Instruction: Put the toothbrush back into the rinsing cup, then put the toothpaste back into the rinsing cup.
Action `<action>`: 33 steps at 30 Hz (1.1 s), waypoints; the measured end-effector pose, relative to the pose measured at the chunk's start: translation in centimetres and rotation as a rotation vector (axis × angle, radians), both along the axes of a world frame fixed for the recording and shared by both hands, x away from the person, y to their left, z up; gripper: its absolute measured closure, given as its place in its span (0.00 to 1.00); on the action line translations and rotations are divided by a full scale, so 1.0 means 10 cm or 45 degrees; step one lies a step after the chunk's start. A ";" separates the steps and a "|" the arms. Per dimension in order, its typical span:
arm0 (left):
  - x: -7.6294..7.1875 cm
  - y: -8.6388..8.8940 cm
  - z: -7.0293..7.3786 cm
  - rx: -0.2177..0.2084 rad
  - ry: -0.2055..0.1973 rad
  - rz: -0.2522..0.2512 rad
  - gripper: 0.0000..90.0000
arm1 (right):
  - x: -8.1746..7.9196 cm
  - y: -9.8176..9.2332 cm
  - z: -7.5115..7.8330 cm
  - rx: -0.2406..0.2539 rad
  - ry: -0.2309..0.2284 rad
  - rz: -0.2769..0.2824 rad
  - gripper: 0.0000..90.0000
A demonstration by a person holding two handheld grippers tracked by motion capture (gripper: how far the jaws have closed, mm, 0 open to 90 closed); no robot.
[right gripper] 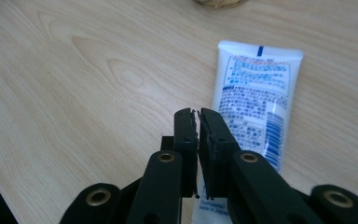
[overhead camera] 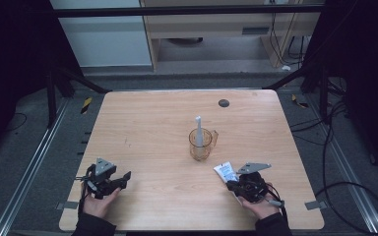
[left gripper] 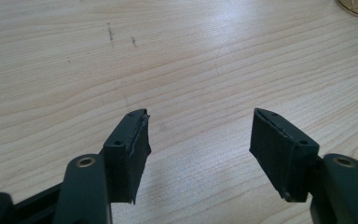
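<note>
Clearly, right gripper (right gripper: 198, 114) hung over near end of toothpaste tube (right gripper: 256, 102), jaws nearly together, only thin slit, nothing gripped. Tube lay flat on table (overhead camera: 152, 128), near amber cup (overhead camera: 200, 143) holding toothbrush (overhead camera: 198, 130). Left gripper (left gripper: 200, 133) stood wide open, empty, over bare wood. Best approach: widen jaws first, straddle tube across width, then close gently mid-body.
</note>
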State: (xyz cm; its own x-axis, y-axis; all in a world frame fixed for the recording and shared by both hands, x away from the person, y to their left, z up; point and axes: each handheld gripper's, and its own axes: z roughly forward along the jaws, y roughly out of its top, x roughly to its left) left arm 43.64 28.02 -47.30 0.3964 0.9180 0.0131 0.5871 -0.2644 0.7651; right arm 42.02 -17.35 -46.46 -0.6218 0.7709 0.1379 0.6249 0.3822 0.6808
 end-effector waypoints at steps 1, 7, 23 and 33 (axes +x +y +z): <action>0.00 0.00 0.00 0.000 0.000 0.000 0.41 | 0.00 0.00 0.00 0.000 0.000 0.000 0.92; 0.01 -0.01 0.00 0.001 0.001 -0.003 0.41 | 0.04 -0.06 0.07 -0.006 -0.054 -0.097 0.76; 0.03 -0.01 -0.01 0.016 0.014 -0.008 0.41 | 0.12 -0.03 0.08 -0.061 -0.096 -0.198 0.44; 0.04 -0.03 -0.02 0.032 0.017 -0.013 0.40 | 0.19 -0.01 0.05 -0.084 -0.061 -0.217 0.40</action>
